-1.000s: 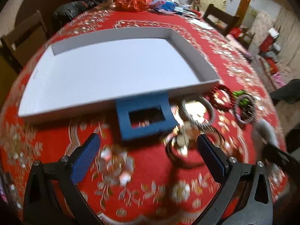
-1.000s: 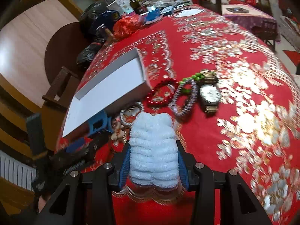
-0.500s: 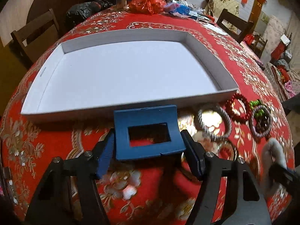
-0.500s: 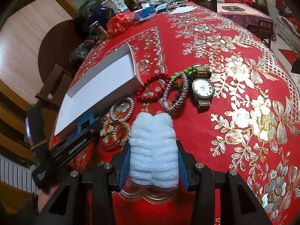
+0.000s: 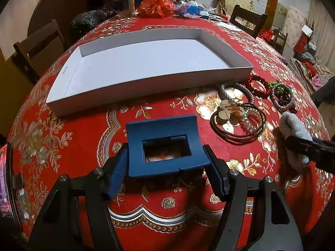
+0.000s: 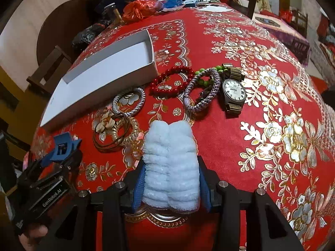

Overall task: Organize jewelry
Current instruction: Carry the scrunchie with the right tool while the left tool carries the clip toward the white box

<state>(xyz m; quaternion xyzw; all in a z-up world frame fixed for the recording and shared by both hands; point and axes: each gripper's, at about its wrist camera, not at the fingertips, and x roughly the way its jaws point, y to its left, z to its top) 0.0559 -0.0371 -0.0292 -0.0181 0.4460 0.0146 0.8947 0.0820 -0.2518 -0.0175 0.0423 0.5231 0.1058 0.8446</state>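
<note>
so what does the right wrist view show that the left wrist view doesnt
Only the right wrist view shows the wristwatch, lying right of the bracelets, and the pale blue cloth's full length in the right tongs.

Only the left wrist view shows the whole floor of the white tray and the blue hair clip's rectangular opening, clamped in the left tongs.

Both show the tray, clip, cloth, red bead bracelet and hair ties.

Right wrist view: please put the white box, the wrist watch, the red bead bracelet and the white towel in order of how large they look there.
1. white box
2. white towel, though enlarged by nearness to the camera
3. red bead bracelet
4. wrist watch

The bracelet and the watch look nearly alike, so their order is unsure.
</note>
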